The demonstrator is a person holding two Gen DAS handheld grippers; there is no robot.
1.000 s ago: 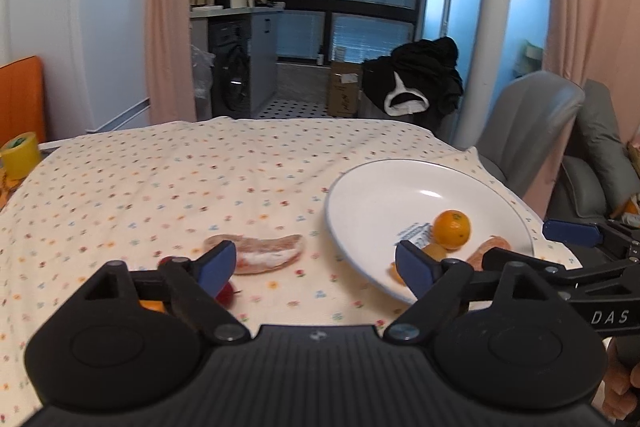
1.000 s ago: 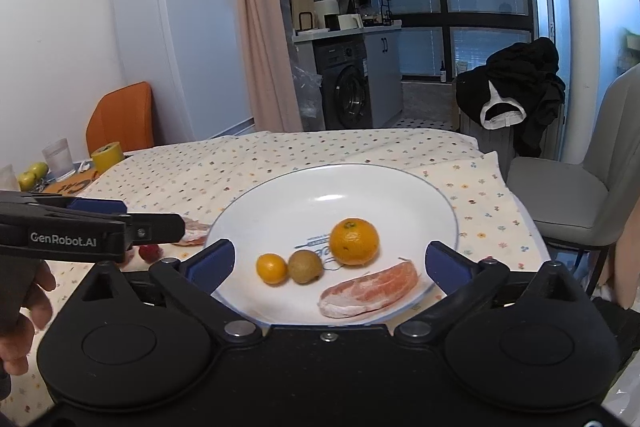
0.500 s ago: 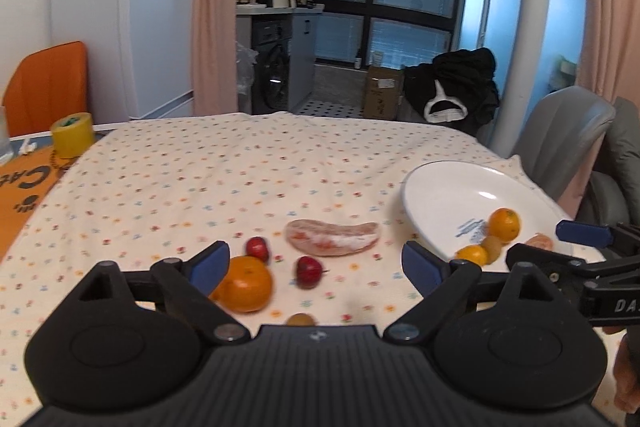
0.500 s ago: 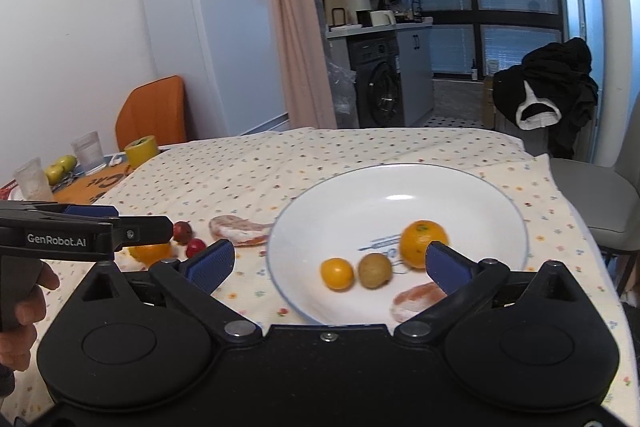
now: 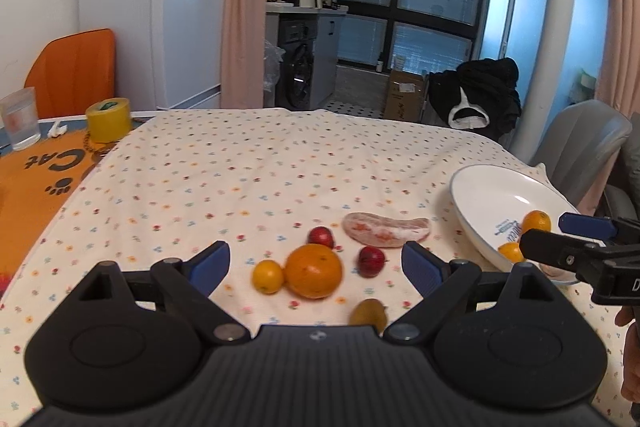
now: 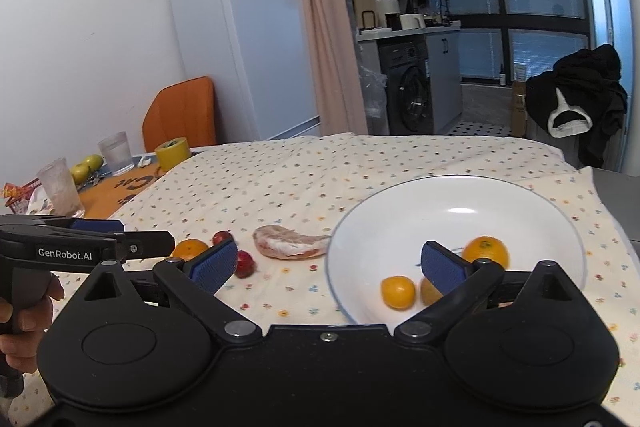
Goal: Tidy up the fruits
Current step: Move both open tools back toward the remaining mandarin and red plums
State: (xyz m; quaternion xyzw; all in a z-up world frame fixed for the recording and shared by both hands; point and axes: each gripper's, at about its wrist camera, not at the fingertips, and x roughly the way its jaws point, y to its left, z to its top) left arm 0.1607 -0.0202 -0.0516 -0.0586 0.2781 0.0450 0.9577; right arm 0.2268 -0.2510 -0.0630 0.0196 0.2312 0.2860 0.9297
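Both grippers hang empty with fingers wide: the left gripper (image 5: 316,263) hovers over a large round orange (image 5: 314,270) on the dotted tablecloth (image 5: 240,179), the right gripper (image 6: 326,265) by the white ceramic plate (image 6: 400,211). I reckon the pick comes next: lower, close, carry to the plate.

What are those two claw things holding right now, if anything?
Nothing. The left gripper and right gripper are both open and empty; the fruit lies loose on the cloth and in the plate.

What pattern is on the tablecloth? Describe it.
The tablecloth is cream with small multicoloured flowers and dots, clearest in the left wrist view.
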